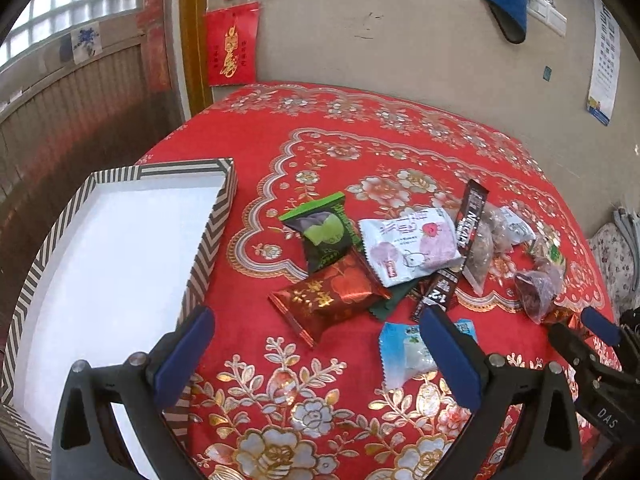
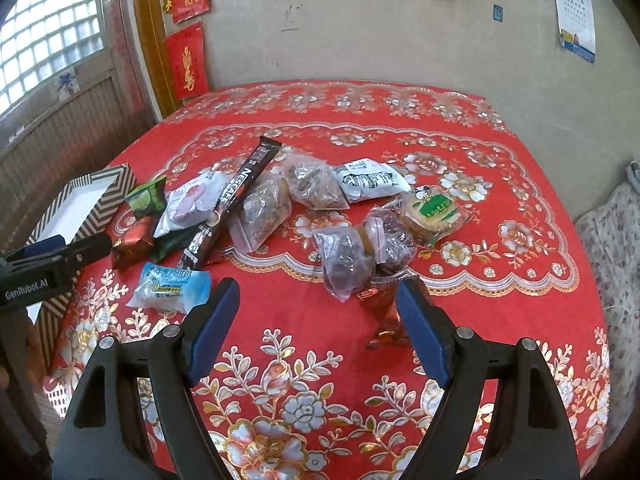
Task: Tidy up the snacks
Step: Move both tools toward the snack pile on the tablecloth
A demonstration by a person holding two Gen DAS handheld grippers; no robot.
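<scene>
grippers wide apart, we hover the left gripper [image 1: 316, 354] by the empty striped box [image 1: 208, 236], the right gripper [image 2: 318, 334] over snack packets [image 2: 256, 216] on the red tablecloth [image 2: 500, 320].

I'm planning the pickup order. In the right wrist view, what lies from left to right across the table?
Striped box → green packet → long dark coffee stick → white packet with black print → round biscuit in clear wrap.
</scene>
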